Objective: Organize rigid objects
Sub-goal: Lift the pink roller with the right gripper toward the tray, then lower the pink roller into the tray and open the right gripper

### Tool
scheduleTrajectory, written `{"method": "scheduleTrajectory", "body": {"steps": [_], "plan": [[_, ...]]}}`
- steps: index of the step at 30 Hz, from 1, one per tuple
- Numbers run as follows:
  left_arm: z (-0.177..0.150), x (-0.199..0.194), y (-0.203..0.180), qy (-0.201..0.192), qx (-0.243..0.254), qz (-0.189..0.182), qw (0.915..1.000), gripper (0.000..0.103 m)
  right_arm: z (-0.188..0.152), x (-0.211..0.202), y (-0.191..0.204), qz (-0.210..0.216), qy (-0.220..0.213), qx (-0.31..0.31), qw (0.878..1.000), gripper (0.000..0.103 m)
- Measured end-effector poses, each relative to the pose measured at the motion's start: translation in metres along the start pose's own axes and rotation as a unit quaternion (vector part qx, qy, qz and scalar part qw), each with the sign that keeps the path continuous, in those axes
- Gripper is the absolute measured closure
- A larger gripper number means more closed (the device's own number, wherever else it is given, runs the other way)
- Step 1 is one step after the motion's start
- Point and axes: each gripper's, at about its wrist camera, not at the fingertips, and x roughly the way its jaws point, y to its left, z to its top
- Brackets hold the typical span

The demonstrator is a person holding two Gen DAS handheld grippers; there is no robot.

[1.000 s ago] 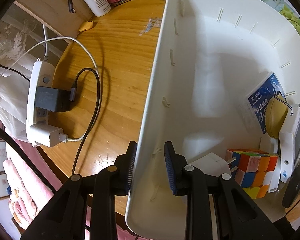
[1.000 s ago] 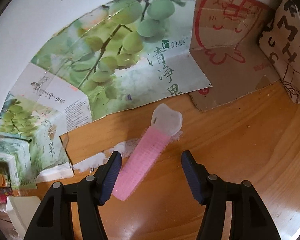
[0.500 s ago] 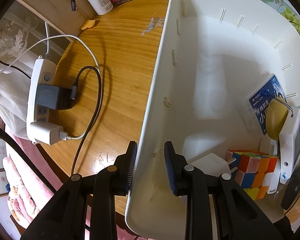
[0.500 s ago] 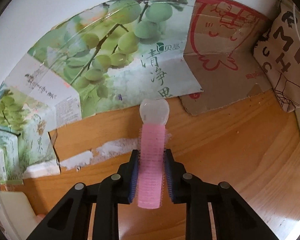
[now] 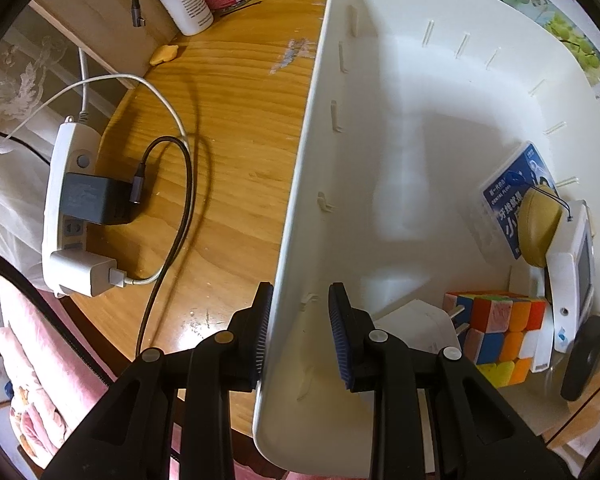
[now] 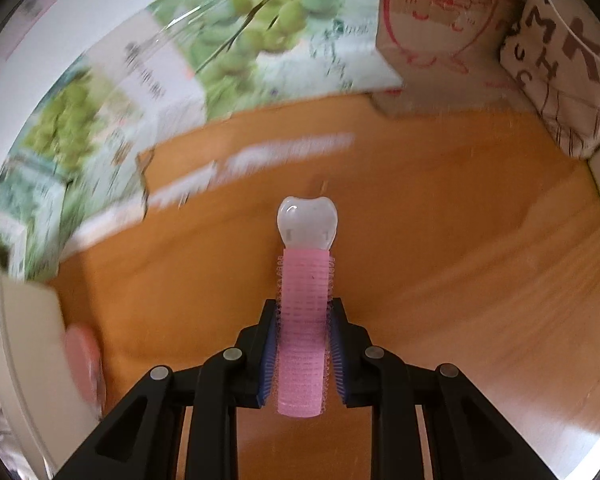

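Right gripper (image 6: 302, 356) is clamped on a pink bristly hair roller with a clear plastic clip end (image 6: 303, 320), held above the wooden tabletop (image 6: 440, 240). Left gripper (image 5: 300, 340) pinches the near-left wall of the white plastic bin (image 5: 296, 220); a multicoloured puzzle cube (image 5: 496, 332) sits in its near-right corner.
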Motion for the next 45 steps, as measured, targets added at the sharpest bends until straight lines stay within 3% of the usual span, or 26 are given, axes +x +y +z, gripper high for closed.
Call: {"method": "scheduleTrajectory", "body": {"steps": [11, 17, 24, 30, 34, 37, 40, 45], "plan": [[-0.004, 0.001, 0.008, 0.008, 0.043, -0.057, 0.9974, 0.074, -0.093, -0.035, 0.019, 0.022, 0.038, -0.016, 0.999, 0.079], [-0.012, 0.008, 0.010, 0.019, 0.076, -0.085, 0.9933, 0.074, -0.110, -0.085, 0.029, 0.027, 0.010, -0.022, 0.999, 0.079], [-0.012, 0.013, 0.015, 0.019, 0.098, -0.108, 0.9891, 0.074, -0.122, -0.132, 0.076, 0.046, -0.042, -0.066, 0.996, 0.079], [-0.008, 0.020, 0.028, 0.018, 0.091, -0.130, 0.9871, 0.076, -0.138, -0.164, 0.134, 0.083, -0.076, -0.147, 0.983, 0.079], [-0.007, 0.026, 0.045, 0.017, 0.077, -0.144, 0.9864, 0.085, -0.153, -0.175, 0.175, 0.100, -0.086, -0.216, 0.967, 0.079], [-0.003, 0.034, 0.061, 0.019, 0.061, -0.153, 0.9862, 0.095, -0.160, -0.167, 0.197, 0.113, -0.085, -0.258, 0.956, 0.079], [-0.005, 0.039, 0.074, 0.024, 0.045, -0.170, 0.9842, 0.095, -0.170, -0.156, 0.215, 0.115, -0.071, -0.286, 0.949, 0.079], [-0.005, 0.040, 0.079, 0.026, 0.039, -0.164, 0.9854, 0.095, -0.176, -0.143, 0.229, 0.123, -0.051, -0.308, 0.942, 0.077]]}}
